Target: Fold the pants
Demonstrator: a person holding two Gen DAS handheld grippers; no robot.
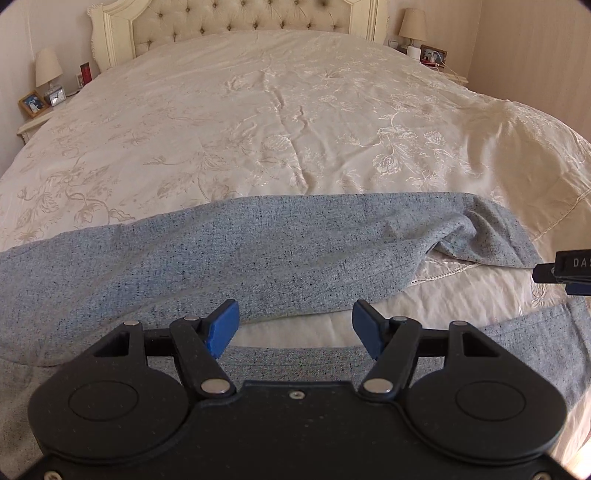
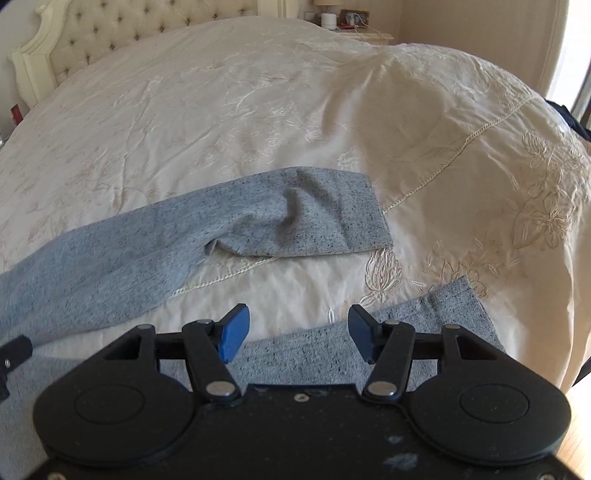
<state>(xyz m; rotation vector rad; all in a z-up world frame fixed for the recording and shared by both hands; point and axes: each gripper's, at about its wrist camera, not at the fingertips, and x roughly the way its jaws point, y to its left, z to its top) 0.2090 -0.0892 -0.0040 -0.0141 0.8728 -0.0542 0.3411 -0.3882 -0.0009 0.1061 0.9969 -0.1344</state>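
Grey-blue speckled pants lie spread across the near end of the bed, legs apart and running to the right. The far leg ends in a rumpled cuff. The near leg lies close under the grippers, its cuff at the right. My left gripper is open and empty, just above the near leg in the gap between the legs. My right gripper is open and empty over the near leg near its cuff. The right gripper's edge shows in the left wrist view.
The cream embroidered bedspread covers the bed, with a tufted headboard at the far end. Nightstands with lamps and photo frames stand at both sides. The bed's right edge drops off to a wooden floor.
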